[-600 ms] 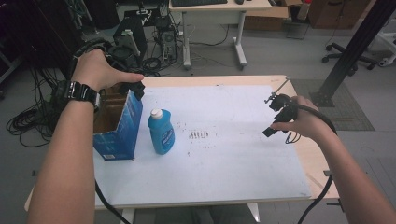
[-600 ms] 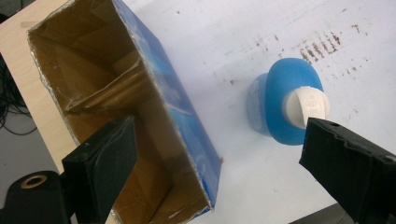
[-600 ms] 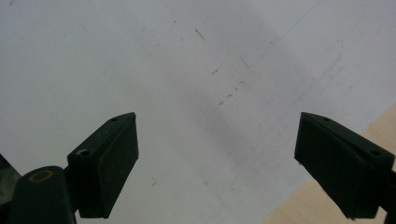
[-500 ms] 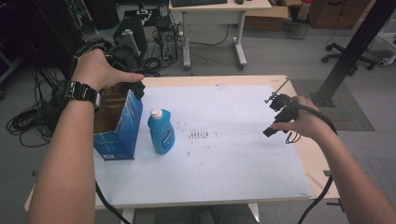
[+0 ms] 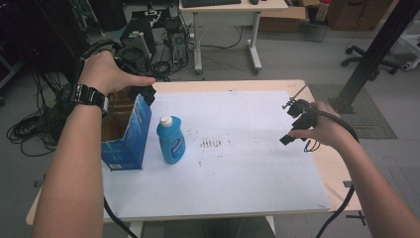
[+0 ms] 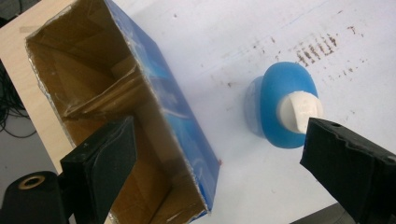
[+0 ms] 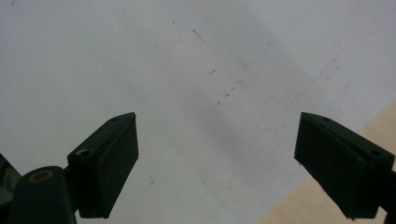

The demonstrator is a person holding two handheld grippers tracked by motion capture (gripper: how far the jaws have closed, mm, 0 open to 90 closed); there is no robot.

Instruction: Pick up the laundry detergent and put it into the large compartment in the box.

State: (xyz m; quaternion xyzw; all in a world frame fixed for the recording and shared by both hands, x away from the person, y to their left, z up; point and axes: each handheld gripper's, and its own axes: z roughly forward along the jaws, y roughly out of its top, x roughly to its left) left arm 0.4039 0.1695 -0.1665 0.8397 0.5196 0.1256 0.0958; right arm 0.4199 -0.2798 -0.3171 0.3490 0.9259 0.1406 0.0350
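Nothing moved; left gripper point(image 5: 143, 93) spread above box point(image 5: 130, 134), bottle point(image 5: 171, 140) beside

Open blue cardboard box point(image 5: 128, 134) and upright blue plastic bottle with white cap point(image 5: 170, 140) crowd the left of the high view, narrow gap between them. White table sheet point(image 5: 247, 168) centre and right: free passage.

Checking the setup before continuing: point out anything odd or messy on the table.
Dark smudge marks stain the white mat right of the upright blue bottle. The blue box stands open-topped, its cardboard edges rough. Nothing is spilled or toppled.
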